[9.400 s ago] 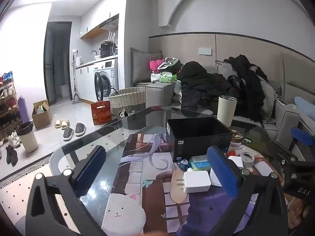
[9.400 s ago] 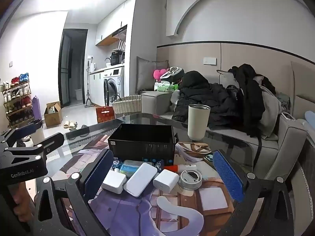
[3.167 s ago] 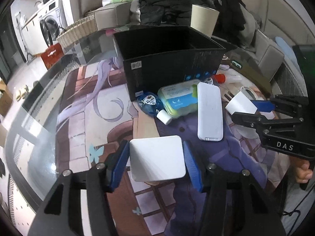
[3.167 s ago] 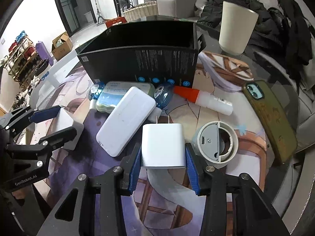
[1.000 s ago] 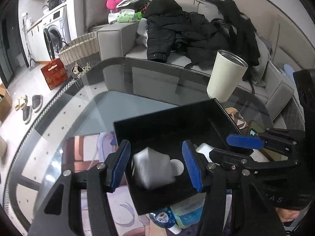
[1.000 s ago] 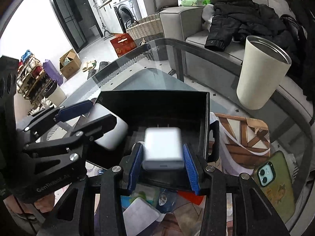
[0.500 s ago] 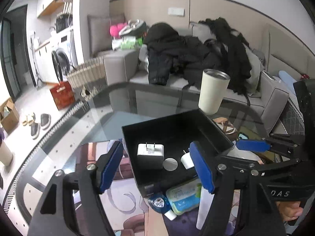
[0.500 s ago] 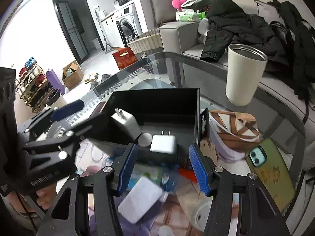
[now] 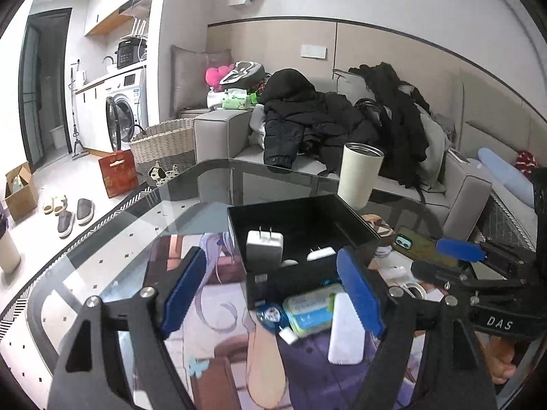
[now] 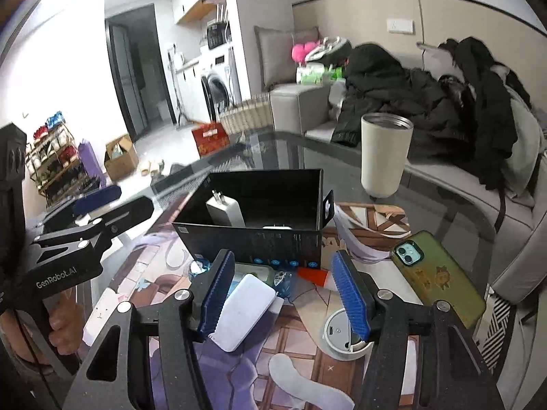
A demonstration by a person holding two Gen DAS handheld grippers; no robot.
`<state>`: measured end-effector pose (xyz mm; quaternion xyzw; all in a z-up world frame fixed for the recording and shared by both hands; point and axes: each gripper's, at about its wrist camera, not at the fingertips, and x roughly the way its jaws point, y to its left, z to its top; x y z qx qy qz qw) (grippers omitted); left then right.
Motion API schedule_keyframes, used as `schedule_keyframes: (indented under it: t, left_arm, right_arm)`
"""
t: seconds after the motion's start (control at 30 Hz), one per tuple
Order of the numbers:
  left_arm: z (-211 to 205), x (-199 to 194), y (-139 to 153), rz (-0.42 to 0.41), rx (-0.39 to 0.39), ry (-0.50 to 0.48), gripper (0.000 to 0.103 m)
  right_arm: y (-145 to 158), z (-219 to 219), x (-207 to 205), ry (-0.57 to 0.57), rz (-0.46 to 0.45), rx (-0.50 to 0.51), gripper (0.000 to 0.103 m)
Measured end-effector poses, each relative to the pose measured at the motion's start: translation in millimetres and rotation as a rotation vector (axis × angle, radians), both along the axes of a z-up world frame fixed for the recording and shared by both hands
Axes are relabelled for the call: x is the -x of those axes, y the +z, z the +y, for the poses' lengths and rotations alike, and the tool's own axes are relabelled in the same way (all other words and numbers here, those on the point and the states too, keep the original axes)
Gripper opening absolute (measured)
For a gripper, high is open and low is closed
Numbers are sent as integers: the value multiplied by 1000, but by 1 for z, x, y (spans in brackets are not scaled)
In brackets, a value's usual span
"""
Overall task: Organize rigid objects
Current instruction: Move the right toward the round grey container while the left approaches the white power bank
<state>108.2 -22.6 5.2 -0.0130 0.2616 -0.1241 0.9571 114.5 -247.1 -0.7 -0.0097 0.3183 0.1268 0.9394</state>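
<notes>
On a glass-topped table (image 9: 112, 246) covered by an illustrated anime-print mat (image 10: 294, 355), the left gripper (image 9: 270, 290) hangs with its blue-padded fingers (image 9: 179, 287) spread wide and nothing between them. Just ahead of it stands an open black cardboard box (image 9: 301, 273), which holds a large white wall charger (image 9: 264, 246) propped upright against the box's left wall, prongs up, and a smaller white plug adapter (image 9: 319, 254) lying on the box floor beside it. Against the near wall of the box, on the mat, lie a small blue-labelled bottle (image 9: 271, 315), a pale green rectangular case (image 9: 311, 309) and a slim white power bank (image 9: 346, 328), the last two touching. In the right wrist view the right gripper (image 10: 282, 295) hovers over the power bank with its blue ribbed fingers (image 10: 348, 294) parted and empty. To its right rest an orange-capped white tube (image 10: 312, 276), a round white cable reel (image 10: 338, 335) and an olive-green cased smartphone (image 10: 434, 280), face down near the table's edge. A cream insulated tumbler (image 10: 384, 153) stands upright behind the box, well apart from both grippers. Black jackets (image 9: 307, 119) are heaped on the grey sofa (image 9: 218, 133) beyond.
</notes>
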Motion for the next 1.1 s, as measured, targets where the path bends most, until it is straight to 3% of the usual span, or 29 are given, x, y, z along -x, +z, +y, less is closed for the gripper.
schedule_keyframes:
  t: [0.33, 0.83, 1.1]
  left_arm:
    - [0, 36, -3, -63, 0, -1, 82]
    - [-11, 27, -11, 1, -9, -16, 84]
    - [-25, 21, -15, 26, -24, -35, 84]
  right_arm:
    - [8, -6, 35, -46, -145, 20, 67]
    - [-6, -18, 13, -97, -21, -5, 67]
    - [-16, -24, 0, -115, 40, 39, 67]
